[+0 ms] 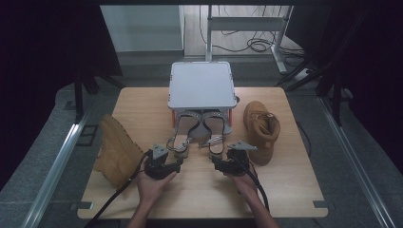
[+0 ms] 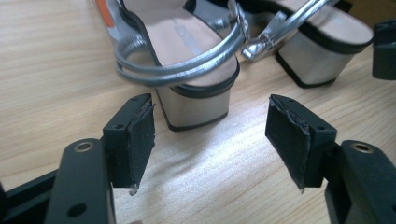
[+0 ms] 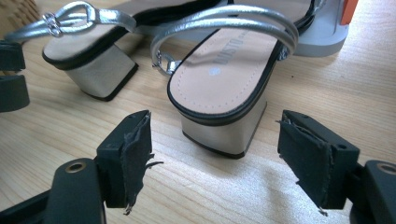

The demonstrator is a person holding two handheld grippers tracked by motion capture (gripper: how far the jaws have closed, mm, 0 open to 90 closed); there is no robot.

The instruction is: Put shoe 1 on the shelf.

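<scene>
tongs first: left tongs (image 2: 210, 135) stand wide, frayed black pads bare, nothing gripped, lined up just short of the left sandal (image 2: 187, 60) and its blocky pale heel. right tongs (image 3: 217, 156) gape the same way, ragged pads empty, facing the right sandal (image 3: 229, 79), whose tan insole is edged in black under looped silver straps. both sandals sit on the pale wood-grain table (image 1: 142, 102), toes tucked under a flat grey box (image 1: 202, 85). outward, one tan suede boot (image 1: 116, 152) lies left, another boot (image 1: 261, 130) right.
</scene>
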